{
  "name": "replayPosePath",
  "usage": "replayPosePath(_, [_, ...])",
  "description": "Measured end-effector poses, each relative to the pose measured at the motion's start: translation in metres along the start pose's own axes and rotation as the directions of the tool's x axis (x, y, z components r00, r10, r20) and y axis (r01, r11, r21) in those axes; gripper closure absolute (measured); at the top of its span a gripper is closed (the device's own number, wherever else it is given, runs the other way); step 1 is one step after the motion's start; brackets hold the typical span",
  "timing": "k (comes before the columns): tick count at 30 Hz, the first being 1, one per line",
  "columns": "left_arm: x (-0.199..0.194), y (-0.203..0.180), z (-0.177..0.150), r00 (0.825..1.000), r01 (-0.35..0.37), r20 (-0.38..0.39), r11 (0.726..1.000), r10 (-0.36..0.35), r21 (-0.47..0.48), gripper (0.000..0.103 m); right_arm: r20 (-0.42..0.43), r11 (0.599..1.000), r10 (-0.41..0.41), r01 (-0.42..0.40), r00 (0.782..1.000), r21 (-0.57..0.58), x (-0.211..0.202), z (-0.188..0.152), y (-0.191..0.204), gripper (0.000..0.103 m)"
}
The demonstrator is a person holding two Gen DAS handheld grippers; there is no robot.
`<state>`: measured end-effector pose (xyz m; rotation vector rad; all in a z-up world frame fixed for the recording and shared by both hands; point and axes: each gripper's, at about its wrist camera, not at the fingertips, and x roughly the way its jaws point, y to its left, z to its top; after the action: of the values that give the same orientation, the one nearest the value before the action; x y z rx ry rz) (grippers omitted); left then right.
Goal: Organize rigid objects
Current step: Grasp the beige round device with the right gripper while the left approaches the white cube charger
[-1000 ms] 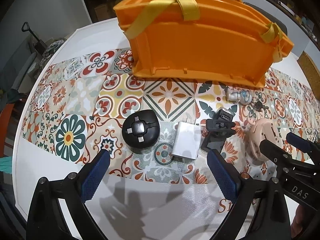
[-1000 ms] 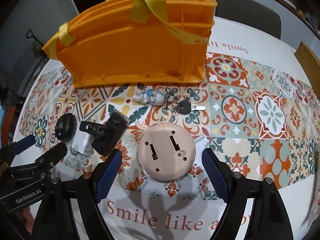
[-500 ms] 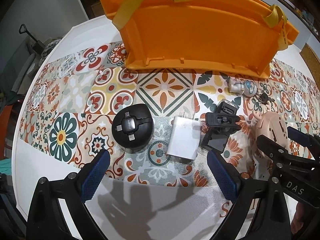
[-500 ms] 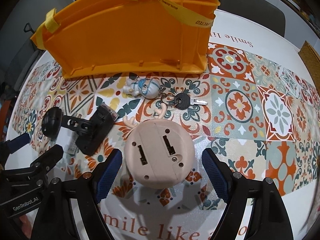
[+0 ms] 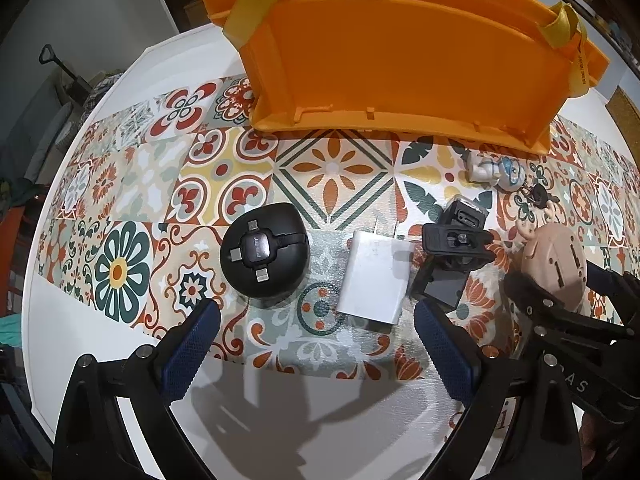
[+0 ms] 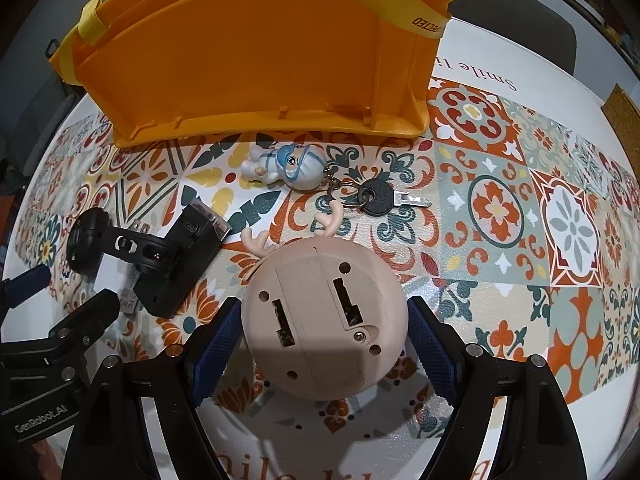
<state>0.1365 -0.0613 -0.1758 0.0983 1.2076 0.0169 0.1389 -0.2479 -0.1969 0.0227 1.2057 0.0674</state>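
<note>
The big orange basket (image 5: 400,64) stands at the far side of the table, with yellow straps over its top. It looks stiff and light, and it is where the small things should likely go.

Next biggest is the round pink deer toy (image 6: 324,320). It lies near, back side up, with little antlers pointing far. It sits right between the blue pads of the right gripper (image 6: 324,344). Those tongs are wide open around it, and I think the pads are not squeezing it yet, though the gap is hard to see. The toy looks like hard, smooth plastic, so it could slip. Taking it by its round sides at the widest part seems best, not by the thin antlers, which might snap.

The left gripper (image 5: 316,344) is wide open too and holds nothing. Just past it lie a round black gadget (image 5: 264,254), a white plug block (image 5: 376,276) and a black clip mount (image 5: 452,256), all hard and small.

Smallest are the toy figure keyring (image 6: 288,166) and its key (image 6: 384,198), far from the pink toy, close to the basket.

The table (image 5: 332,412) is white with a shiny tile-pattern mat (image 6: 496,208). The room behind is dark.
</note>
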Motion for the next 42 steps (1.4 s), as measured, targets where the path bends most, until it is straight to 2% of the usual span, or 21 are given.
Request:
replayPosePath(4, [0.001,0.002,0.000,1.000,-0.003,0.001,1.000,0.003,-0.002,0.004,0.018,1.000,-0.026,0.026,1.000,-0.007,0.001,-0.001,0.003,0.028])
replayPosePath(11, [-0.002,0.004,-0.002,1.000,0.012,0.011,1.000,-0.012,-0.008,0.004,0.016,0.999,-0.052,0.052,0.999,0.002,0.000,-0.004,0.005,0.029])
replayPosePath(16, [-0.006,0.015,-0.003,0.997,0.078,0.019,0.997,-0.077,-0.027,0.004,0.032,0.998,-0.050,0.049,0.998,0.025,-0.017,-0.007,0.010,0.029])
replayPosePath(27, [-0.014,0.042,0.004,0.986,0.159,0.051,0.985,-0.156,-0.067,0.004,0.077,0.996,-0.034,0.027,0.996,0.091,-0.054,-0.009,0.026,0.029])
replayPosePath(36, [-0.008,0.059,0.008,0.982,0.171,0.092,0.984,-0.166,-0.045,0.005,0.128,0.990,-0.042,0.023,0.991,0.142,-0.068,-0.009,0.038,0.028])
replayPosePath(42, [0.004,0.057,0.013,0.987,0.139,0.088,0.990,-0.137,-0.015,0.005,0.106,0.989,-0.046,0.031,0.993,0.145,-0.056,-0.006,0.039,0.028])
